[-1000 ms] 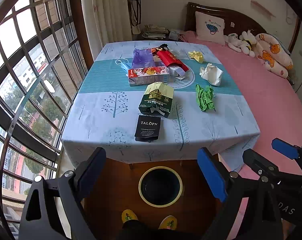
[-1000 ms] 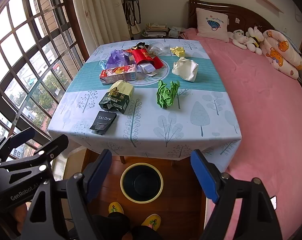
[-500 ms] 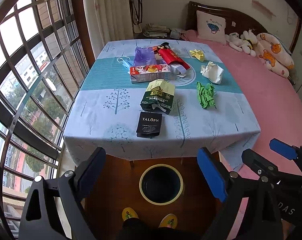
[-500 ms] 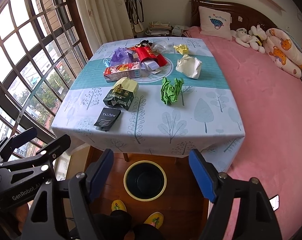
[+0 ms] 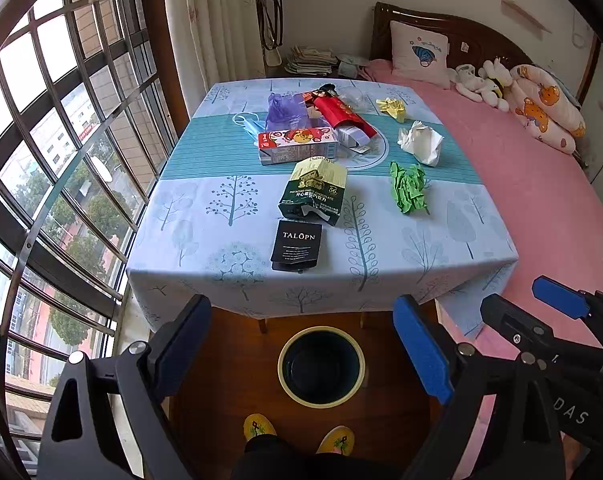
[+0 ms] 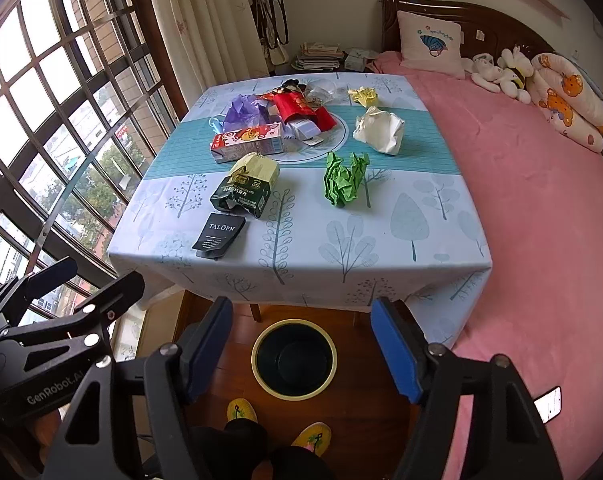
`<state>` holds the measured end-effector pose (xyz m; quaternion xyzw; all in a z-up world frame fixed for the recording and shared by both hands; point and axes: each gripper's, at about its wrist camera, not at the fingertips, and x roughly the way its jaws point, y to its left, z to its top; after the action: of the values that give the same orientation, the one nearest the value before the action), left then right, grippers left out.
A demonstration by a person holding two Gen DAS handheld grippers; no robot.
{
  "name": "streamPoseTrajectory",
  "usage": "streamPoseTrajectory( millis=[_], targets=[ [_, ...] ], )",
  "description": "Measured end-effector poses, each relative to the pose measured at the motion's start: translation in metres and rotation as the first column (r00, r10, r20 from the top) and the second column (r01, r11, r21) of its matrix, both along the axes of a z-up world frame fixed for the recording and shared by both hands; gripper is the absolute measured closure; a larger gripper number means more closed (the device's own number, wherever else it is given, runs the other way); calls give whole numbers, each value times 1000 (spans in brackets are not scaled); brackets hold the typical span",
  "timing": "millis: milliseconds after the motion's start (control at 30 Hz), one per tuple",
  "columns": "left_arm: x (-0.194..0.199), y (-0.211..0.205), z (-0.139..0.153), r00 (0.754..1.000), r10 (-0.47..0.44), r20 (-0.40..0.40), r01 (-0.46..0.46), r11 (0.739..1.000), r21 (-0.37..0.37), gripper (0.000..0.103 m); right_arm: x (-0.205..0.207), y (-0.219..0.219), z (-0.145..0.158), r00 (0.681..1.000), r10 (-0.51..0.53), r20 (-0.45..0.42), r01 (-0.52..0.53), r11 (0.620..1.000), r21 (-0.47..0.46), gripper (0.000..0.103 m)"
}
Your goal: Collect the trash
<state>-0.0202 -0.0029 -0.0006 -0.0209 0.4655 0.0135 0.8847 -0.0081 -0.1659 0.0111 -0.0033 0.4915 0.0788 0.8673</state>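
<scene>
While I hover over the trash bin [image 5: 320, 366] on the floor, my left jaws gape wide with nothing between them, my right jaws are closing on nothing, and the trash lies on the counter [image 5: 221, 240]: black pouch [image 5: 297, 245], green paper [image 6: 344, 178].

"TALOPN" on black pouch [image 5: 297, 245]; "PISTACHIO PASTE CHOCOLATE", "56" on green pkg [image 5: 314, 193].

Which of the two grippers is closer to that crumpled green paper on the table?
Right. The right gripper hangs almost straight before the green paper; the left gripper sits further toward the window side.
</scene>
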Motion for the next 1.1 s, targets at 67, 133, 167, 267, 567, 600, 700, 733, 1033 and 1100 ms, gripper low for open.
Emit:
streamPoseTrajectory(
  millis=[67, 133, 167, 267, 567, 600, 700, 733, 1033, 1100],
  targets=[
    [0, 0, 0, 1000, 0, -1, 0, 1000, -1, 12, 0, 0, 0, 1000, 0, 1, 0, 1000, -1, 32],
    [0, 0, 0, 1000, -1, -1, 1, 1000, -1, 12, 0, 0, 0, 1000, 0, 0, 0, 1000, 1, 32],
    [0, 0, 0, 1000, -1, -1, 1, 1000, -1, 12, 0, 0, 0, 1000, -1, -1, 1, 1000, 1, 32],
    [1, 0, 0, 1000, -1, -1, 1, 1000, 0, 12, 0, 0, 0, 1000, -1, 0, 1, 1000, 2, 33],
    [-7, 1, 9, 1000, -2, 23, 2, 1000, 4, 12, 1, 7, 3, 1000, 19, -5, -19, 1000, 18, 38],
    [-6, 2, 11, 1000, 0, 25, 0, 1000, 7, 12, 1, 9, 4, 1000, 24, -5, -24, 1000, 21, 38],
    [-5, 6, 18, 1000, 7, 26, -7, 1000, 7, 12, 4, 12, 6, 999, 35, -2, -35, 999, 27, 38],
    [-5, 7, 19, 1000, 12, 26, -12, 1000, 9, 12, 6, 13, 6, 999, 39, -2, -39, 999, 29, 38],
    [23, 35, 20, 999, 21, 30, -22, 1000, 16, 12, 32, 33, 6, 999, 44, 10, -44, 999, 19, 38],
    [36, 42, 20, 999, 2, 33, -3, 1000, 26, 12, 42, 42, 6, 999, 30, 11, -30, 999, 21, 38]
  ],
)
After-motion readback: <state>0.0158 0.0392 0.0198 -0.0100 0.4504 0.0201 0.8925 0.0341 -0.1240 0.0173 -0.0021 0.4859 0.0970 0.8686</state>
